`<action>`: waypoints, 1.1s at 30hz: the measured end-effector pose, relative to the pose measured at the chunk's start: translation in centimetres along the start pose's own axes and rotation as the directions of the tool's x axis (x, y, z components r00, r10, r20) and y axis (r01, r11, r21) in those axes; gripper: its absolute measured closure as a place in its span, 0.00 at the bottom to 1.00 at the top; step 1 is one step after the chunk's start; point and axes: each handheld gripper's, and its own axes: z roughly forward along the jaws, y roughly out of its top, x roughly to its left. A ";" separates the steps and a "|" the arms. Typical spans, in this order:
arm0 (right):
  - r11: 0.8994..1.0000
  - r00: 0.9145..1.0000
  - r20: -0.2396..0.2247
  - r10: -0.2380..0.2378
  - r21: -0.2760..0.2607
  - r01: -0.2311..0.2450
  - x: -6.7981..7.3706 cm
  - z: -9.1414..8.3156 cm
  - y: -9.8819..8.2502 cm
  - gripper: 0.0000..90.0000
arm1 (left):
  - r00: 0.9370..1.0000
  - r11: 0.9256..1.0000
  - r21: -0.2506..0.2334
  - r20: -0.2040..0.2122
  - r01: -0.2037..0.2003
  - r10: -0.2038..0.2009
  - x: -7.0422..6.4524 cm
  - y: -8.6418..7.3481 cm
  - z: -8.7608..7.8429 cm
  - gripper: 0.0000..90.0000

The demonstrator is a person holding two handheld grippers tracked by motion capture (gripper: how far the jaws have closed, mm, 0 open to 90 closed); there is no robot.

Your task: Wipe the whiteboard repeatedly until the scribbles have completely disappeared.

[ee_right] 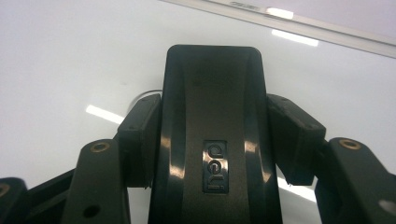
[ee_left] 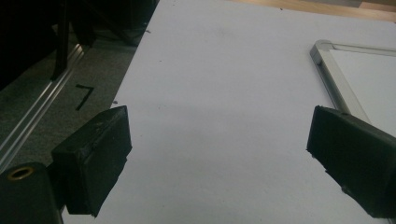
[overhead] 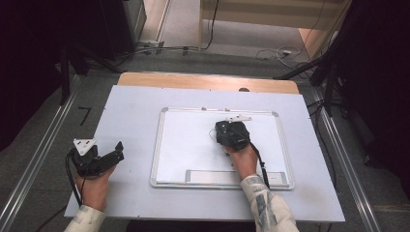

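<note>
A whiteboard [overhead: 193,145] with a silver frame lies flat on the light table. My right gripper [overhead: 227,131] is over the board's upper middle, shut on a black whiteboard eraser [ee_right: 215,135] that carries a small embossed logo; both pads press its sides and its flat face rests on the board's white surface [ee_right: 70,60]. My left gripper [overhead: 116,152] rests on the table to the left of the board, held by a hand, its jaws wide apart with nothing between them. In the left gripper view that gripper [ee_left: 217,158] looks along bare tabletop, with the board's corner [ee_left: 322,51] at upper right.
A grey tray strip [overhead: 234,176] runs along the board's near edge. The table's wooden far edge [overhead: 208,81] is beyond the board. Floor rails [overhead: 43,150] flank the table, cables [overhead: 285,52] lie on the floor behind, and dark stands rise at both sides.
</note>
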 end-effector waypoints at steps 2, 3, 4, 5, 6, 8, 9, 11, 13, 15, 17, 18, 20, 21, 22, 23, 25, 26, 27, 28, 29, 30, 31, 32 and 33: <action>1.000 1.000 0.018 0.016 0.001 -0.016 -1.0 0.1 0.1 0.43 | 1.000 1.000 0.000 -0.001 0.000 0.000 0.0 0.0 0.0 0.08; 1.000 0.999 0.028 0.029 0.004 -0.029 -1.5 0.1 0.2 0.43 | 1.000 1.000 0.001 0.000 0.000 0.000 0.0 0.0 0.0 0.08; 0.999 0.999 0.035 0.039 0.005 -0.039 -2.0 0.2 0.3 0.43 | 1.000 1.000 0.001 0.000 0.000 0.000 0.0 0.0 0.0 0.08; 0.999 0.999 0.035 0.039 0.005 -0.039 -2.0 0.2 0.3 0.43 | 1.000 1.000 0.003 0.001 -0.004 0.004 0.0 0.0 0.0 0.08; 0.998 0.997 0.045 0.061 0.001 -0.061 -2.6 0.4 0.5 0.43 | 1.000 1.000 0.004 0.001 -0.005 0.005 0.0 0.0 0.0 0.08; 0.999 0.996 0.064 0.053 0.002 -0.054 -2.4 0.6 0.8 0.43 | 1.000 1.000 0.005 0.001 -0.008 0.008 -0.1 0.0 0.0 0.08; 0.999 0.996 0.067 0.053 0.002 -0.053 -2.2 0.8 0.9 0.43 | 1.000 1.000 0.005 0.000 -0.007 0.007 -0.2 0.0 0.1 0.08; 0.999 0.997 0.064 0.050 0.003 -0.050 -1.8 1.1 1.3 0.43 | 1.000 1.000 0.004 0.003 -0.008 0.008 -0.3 0.1 0.1 0.08; 0.999 0.997 0.058 0.044 0.002 -0.044 -1.2 1.5 1.7 0.43 | 1.000 1.000 0.003 0.003 -0.008 0.008 -0.3 0.1 0.1 0.08; 0.999 0.998 0.052 0.035 0.003 -0.035 -0.4 1.9 2.1 0.43 | 1.000 1.000 0.005 0.003 -0.008 0.008 -0.3 0.1 0.1 0.08; 1.000 0.999 0.047 0.027 0.002 -0.027 0.0 2.1 2.3 0.43 | 1.000 1.000 0.005 0.004 -0.007 0.007 -0.2 0.0 0.1 0.08; 1.000 0.999 0.045 0.023 0.002 -0.023 0.4 2.2 2.4 0.43 | 1.000 1.000 0.004 0.002 -0.006 0.006 -0.2 0.0 0.1 0.08; 1.000 0.999 0.038 0.011 -0.001 -0.011 1.2 2.5 2.6 0.43 | 1.000 1.000 0.002 0.002 -0.003 0.003 -0.1 0.0 0.1 0.08; 1.000 0.999 0.035 0.007 0.000 -0.007 1.6 2.5 2.7 0.43 | 1.000 1.000 0.004 0.002 -0.002 0.002 0.0 0.0 0.1 0.08; 1.000 1.000 0.030 0.003 0.000 -0.003 1.9 2.6 2.8 0.43 | 1.000 1.000 0.003 0.004 -0.001 0.001 0.0 0.0 0.1 0.08; 1.000 1.000 0.022 -0.004 -0.001 0.004 2.5 2.7 2.8 0.43 | 1.000 1.000 0.001 0.003 0.000 0.000 0.0 0.0 0.1 0.08; 1.000 1.000 0.015 -0.017 -0.003 0.017 3.1 2.7 2.8 0.43 | 1.000 1.000 -0.002 0.004 0.001 -0.001 0.0 0.0 0.1 0.08; 1.000 1.000 0.008 -0.022 -0.003 0.022 3.4 2.7 2.8 0.43 | 1.000 1.000 0.000 0.006 -0.002 0.002 0.0 0.0 0.0 0.08; 1.000 1.000 0.003 -0.030 -0.004 0.030 3.7 2.6 2.7 0.43 | 1.000 1.000 0.001 0.005 -0.003 0.003 -0.1 0.1 0.1 0.08; 0.999 0.999 -0.004 -0.037 -0.002 0.037 4.0 2.6 2.7 0.43 | 1.000 1.000 0.001 0.005 -0.003 0.003 -0.1 0.1 0.1 0.08; 0.999 0.999 -0.004 -0.037 -0.002 0.037 4.0 2.6 2.7 0.43 | 1.000 1.000 0.001 0.005 -0.004 0.004 -0.1 0.1 0.1 0.08; 0.999 0.998 -0.020 -0.053 -0.002 0.053 4.6 2.4 2.5 0.43 | 1.000 1.000 0.002 0.006 -0.005 0.005 -0.1 0.1 0.1 0.08; 0.998 0.997 -0.027 -0.069 -0.003 0.069 4.9 2.2 2.3 0.43 | 1.000 1.000 0.002 0.007 -0.006 0.006 -0.1 0.1 0.1 0.08; 0.998 0.997 -0.027 -0.069 -0.003 0.069 4.9 2.2 2.3 0.43 | 1.000 1.000 0.003 0.007 -0.005 0.005 -0.1 0.1 0.1 0.08; 0.996 0.995 -0.041 -0.086 -0.001 0.086 5.2 1.9 2.0 0.43 | 1.000 1.000 0.004 0.006 -0.007 0.007 -0.1 0.0 0.1 0.08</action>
